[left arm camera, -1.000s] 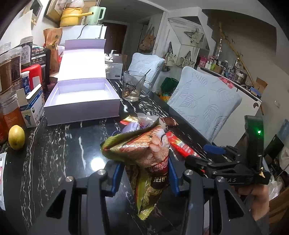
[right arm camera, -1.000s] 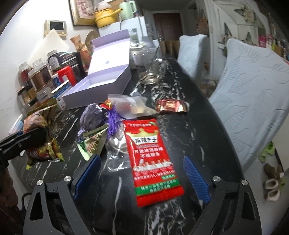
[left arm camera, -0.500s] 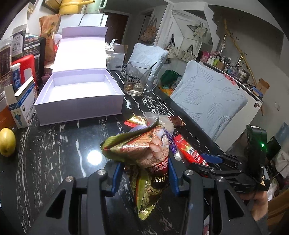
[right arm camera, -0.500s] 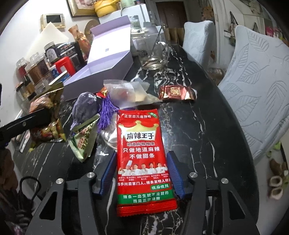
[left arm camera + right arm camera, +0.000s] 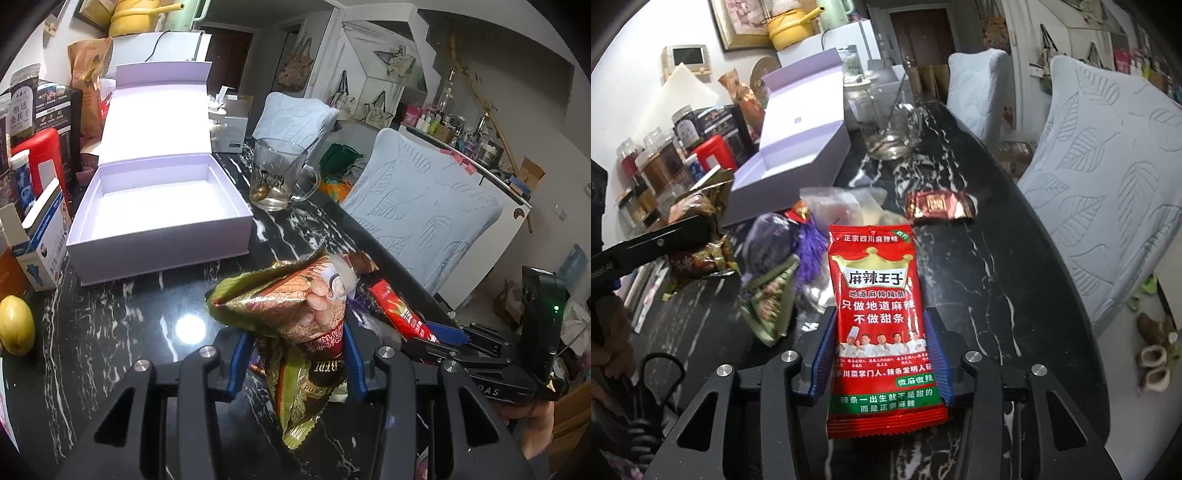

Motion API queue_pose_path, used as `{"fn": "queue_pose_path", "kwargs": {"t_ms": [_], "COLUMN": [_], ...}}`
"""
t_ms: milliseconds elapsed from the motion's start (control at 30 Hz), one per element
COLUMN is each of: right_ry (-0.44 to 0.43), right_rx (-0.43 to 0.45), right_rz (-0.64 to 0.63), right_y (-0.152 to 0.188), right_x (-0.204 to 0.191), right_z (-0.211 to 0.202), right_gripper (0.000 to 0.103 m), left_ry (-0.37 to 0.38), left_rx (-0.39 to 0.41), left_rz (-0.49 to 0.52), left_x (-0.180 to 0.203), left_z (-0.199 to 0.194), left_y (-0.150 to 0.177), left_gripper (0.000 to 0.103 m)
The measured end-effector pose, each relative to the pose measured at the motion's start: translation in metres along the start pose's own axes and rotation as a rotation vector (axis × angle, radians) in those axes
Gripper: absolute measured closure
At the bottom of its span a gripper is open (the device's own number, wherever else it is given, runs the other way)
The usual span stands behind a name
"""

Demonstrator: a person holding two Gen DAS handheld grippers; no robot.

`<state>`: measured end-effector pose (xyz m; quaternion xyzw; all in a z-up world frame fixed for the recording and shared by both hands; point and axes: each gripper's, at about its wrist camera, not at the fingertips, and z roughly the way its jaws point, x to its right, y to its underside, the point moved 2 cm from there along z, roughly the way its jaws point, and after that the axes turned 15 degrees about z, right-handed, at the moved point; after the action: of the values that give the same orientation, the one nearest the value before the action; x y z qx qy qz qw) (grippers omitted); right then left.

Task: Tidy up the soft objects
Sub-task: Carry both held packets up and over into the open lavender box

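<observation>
Crinkled green-and-brown foil is what the left gripper (image 5: 293, 360) has hold of: a snack bag (image 5: 295, 314) pinched narrow between its blue pads, lifted clear of the black marble table (image 5: 110, 332), with its long axis hanging down towards the handle. Ahead and to the left of it sits the open lilac box (image 5: 159, 221), lid (image 5: 159, 114) tipped back, cavity bare, so that hand looks the nearer one to the box, with nothing standing between bag and rim. Further right, the right gripper (image 5: 877, 356) has just been closing, and its pads now press both long edges of the red spicy-strip packet (image 5: 881, 306). The packet runs straight away from the fingers, along the line they point, its near end towards the handle and its far end touching the loose heap of a purple pouch (image 5: 768, 240) and clear bags. From there the box lies up and to the left, well beyond that heap.
</observation>
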<state>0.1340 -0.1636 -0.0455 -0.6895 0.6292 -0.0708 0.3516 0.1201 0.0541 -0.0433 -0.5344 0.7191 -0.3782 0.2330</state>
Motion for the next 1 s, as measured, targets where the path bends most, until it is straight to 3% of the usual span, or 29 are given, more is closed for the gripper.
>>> {"fn": "queue_pose_path", "kwargs": {"t_ms": [333, 1000], "right_ry": [-0.040, -0.183], "right_rx": [0.045, 0.128], "right_rz": [-0.048, -0.177], "right_y": [-0.023, -0.112], "right_x": [-0.046, -0.139], "right_z": [-0.018, -0.008], "right_gripper": [0.058, 0.058], "left_ry": [-0.015, -0.110], "left_rx": [0.037, 0.156], "left_rz": [0.026, 0.028], "left_x": [-0.013, -0.076], "left_z": [-0.022, -0.045], "left_y": [-0.026, -0.095], "left_gripper": [0.060, 0.060]}}
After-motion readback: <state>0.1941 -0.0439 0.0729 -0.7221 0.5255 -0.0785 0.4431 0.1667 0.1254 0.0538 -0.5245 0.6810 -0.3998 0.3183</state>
